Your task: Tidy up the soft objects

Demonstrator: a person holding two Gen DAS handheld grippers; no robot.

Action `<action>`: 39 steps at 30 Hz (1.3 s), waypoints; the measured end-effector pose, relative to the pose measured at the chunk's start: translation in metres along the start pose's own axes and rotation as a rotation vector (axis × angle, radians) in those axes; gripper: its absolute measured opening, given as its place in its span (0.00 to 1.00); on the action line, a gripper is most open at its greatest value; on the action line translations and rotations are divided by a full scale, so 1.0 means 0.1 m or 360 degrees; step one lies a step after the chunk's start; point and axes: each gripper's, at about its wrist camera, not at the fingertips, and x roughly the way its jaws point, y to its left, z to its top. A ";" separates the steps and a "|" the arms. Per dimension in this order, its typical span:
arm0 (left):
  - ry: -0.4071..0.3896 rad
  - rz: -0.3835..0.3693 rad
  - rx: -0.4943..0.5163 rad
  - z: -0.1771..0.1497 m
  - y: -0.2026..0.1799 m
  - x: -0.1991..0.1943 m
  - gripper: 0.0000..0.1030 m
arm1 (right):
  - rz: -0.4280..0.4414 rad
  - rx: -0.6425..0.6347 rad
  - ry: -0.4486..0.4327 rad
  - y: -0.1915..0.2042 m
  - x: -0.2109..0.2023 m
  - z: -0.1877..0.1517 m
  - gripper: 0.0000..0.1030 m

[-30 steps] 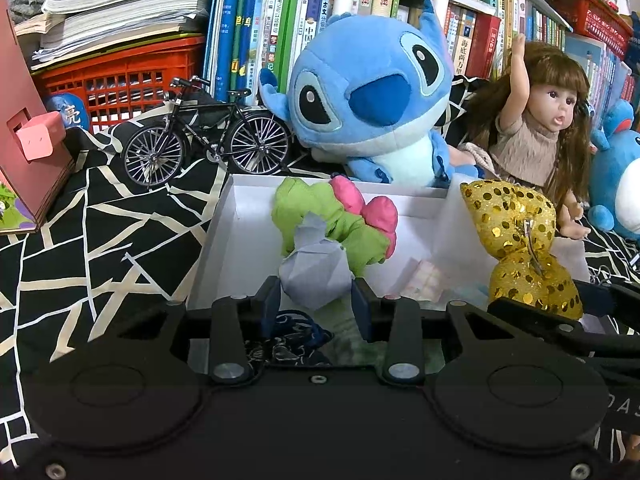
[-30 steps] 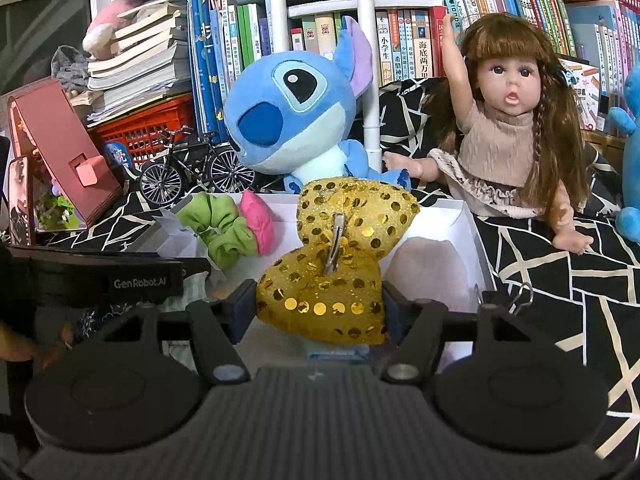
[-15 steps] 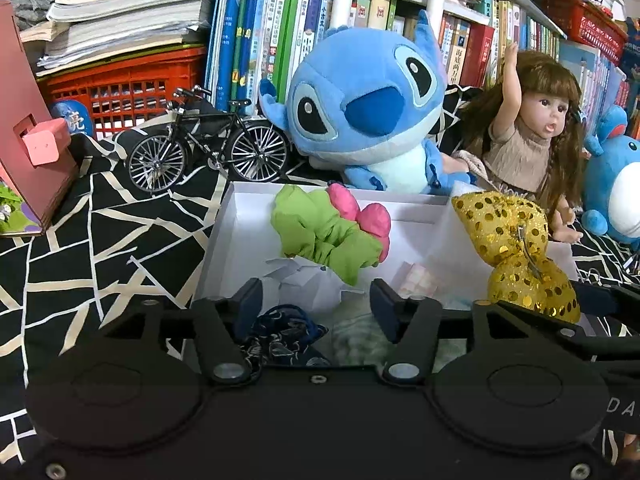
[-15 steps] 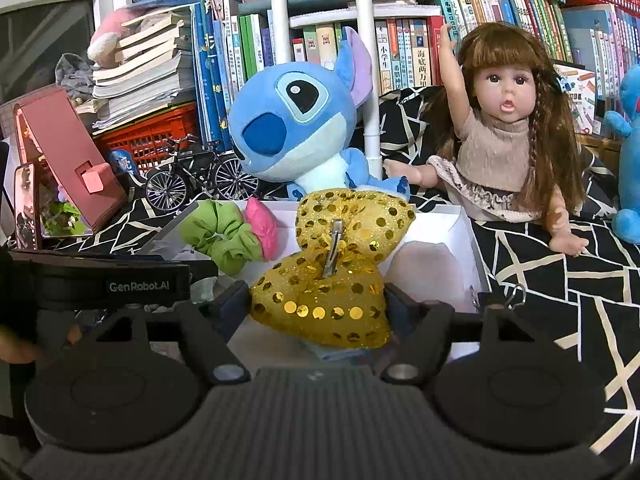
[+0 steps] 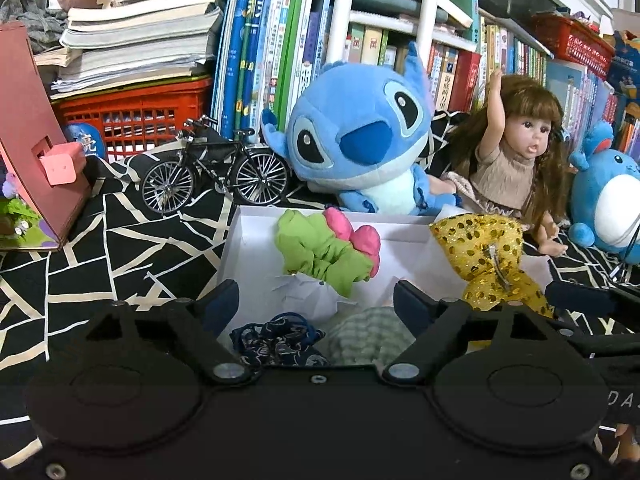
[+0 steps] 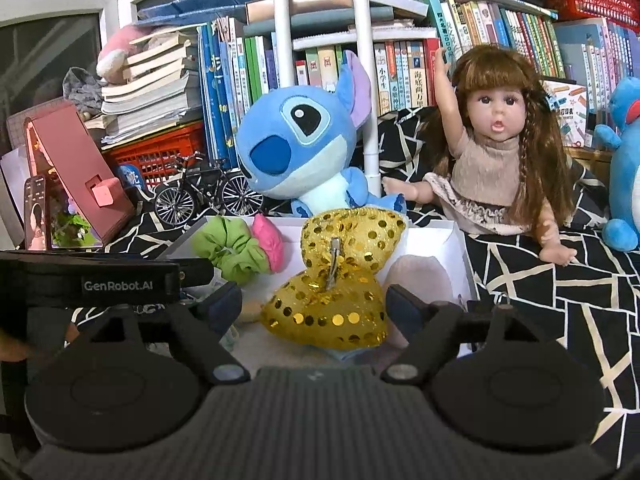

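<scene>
A white box (image 5: 256,236) holds a green scrunchie (image 5: 320,254), a pink one (image 5: 362,238), a pale grey one (image 5: 306,296), a dark blue patterned one (image 5: 276,340) and a checked green one (image 5: 364,338). My left gripper (image 5: 316,304) is open and empty over the box's near end. A gold sequin bow (image 6: 336,280) stands in the box (image 6: 460,248); it also shows in the left wrist view (image 5: 490,262). My right gripper (image 6: 314,306) is open around the bow's lower lobe, with small gaps on both sides.
Behind the box sit a blue Stitch plush (image 5: 360,140), a doll (image 5: 516,164), a model bicycle (image 5: 216,172) and a blue plush (image 5: 612,196) at right. A pink case (image 5: 36,140) stands at left. Bookshelves and a red basket (image 5: 136,112) back the black patterned cloth (image 5: 100,264).
My left gripper opened and let go of the pale grey scrunchie, which now lies in the box. My right gripper opened off the gold bow. Both pulled back a little.
</scene>
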 end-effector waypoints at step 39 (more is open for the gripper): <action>-0.0086 -0.0055 0.0002 -0.34 0.02 -0.90 0.92 | -0.0083 -0.0039 -0.0167 0.08 -0.65 -0.18 1.00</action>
